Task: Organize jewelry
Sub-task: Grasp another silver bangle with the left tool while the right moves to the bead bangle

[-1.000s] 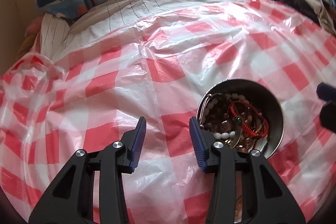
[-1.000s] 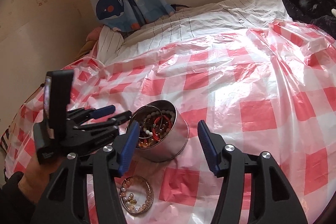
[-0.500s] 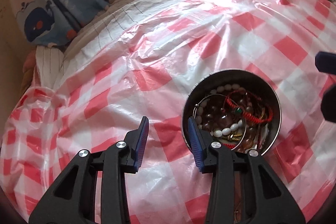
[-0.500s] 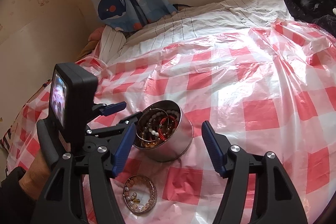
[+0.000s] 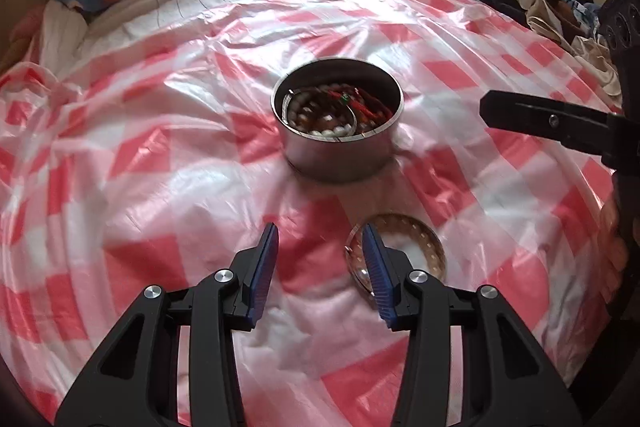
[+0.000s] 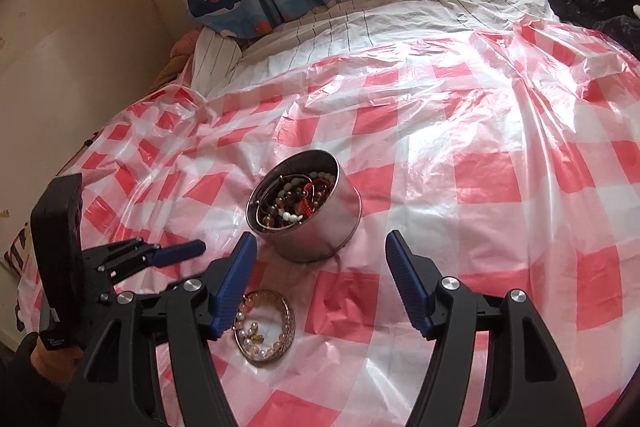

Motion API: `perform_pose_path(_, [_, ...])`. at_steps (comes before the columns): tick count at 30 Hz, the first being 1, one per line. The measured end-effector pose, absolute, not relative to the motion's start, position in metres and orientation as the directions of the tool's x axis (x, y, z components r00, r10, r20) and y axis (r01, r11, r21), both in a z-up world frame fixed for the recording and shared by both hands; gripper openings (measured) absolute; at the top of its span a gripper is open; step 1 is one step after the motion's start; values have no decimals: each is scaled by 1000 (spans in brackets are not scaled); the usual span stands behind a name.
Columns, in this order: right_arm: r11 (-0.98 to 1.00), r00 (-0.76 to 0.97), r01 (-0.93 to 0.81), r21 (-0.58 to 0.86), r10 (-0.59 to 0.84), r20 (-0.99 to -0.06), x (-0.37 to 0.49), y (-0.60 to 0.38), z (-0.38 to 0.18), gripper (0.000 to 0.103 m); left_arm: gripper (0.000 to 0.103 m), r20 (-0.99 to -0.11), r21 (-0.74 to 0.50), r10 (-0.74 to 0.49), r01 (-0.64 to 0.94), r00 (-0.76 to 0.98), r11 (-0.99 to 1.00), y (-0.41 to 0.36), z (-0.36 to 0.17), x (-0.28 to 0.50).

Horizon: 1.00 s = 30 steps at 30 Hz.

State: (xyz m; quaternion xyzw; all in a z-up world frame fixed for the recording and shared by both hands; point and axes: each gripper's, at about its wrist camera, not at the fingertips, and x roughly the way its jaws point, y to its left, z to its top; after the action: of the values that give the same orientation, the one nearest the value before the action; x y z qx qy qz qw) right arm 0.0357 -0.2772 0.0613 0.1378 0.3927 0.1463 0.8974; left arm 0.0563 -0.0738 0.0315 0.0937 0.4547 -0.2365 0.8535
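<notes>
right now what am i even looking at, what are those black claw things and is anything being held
Those claws are two hand-held grippers, one in each of a person's hands, each carrying a camera that looks along its own fingers. One picture comes from the left gripper, the other from the right gripper. Both hover over a bed covered with a red-checked plastic sheet. On it stands a round metal tin full of beaded bracelets, and nearer lies a loose ring of bracelets. Both grippers are open, their jaws have just been opening, and neither holds anything.

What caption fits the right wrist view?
Open right gripper hovers over a metal tin of beaded jewelry; gold bangles lie nearby on checkered plastic sheet.
</notes>
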Motion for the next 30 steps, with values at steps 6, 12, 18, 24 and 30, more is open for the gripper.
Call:
perform_pose_path(6, [912, 633, -152, 380, 386, -672, 18, -274, 53, 66, 16, -848, -132, -353, 489, 395, 862, -83, 6, 50])
perform_pose_path(12, [902, 627, -139, 408, 399, -669, 22, -279, 47, 67, 3, -827, -211, -408, 460, 387, 863, -74, 16, 50])
perform_pose_path(18, [902, 613, -148, 406, 406, -678, 24, -274, 44, 67, 3, -787, -289, -464, 421, 407, 859, -48, 36, 47])
perform_pose_path(24, [910, 566, -189, 368, 408, -716, 26, -254, 35, 67, 3, -771, -348, -441, 277, 459, 896, 13, 39, 51])
perform_pose_path(30, [914, 526, -284, 290, 402, -749, 24, -213, 24, 67, 3, -740, -438, -465, 177, 486, 882, 58, 33, 54])
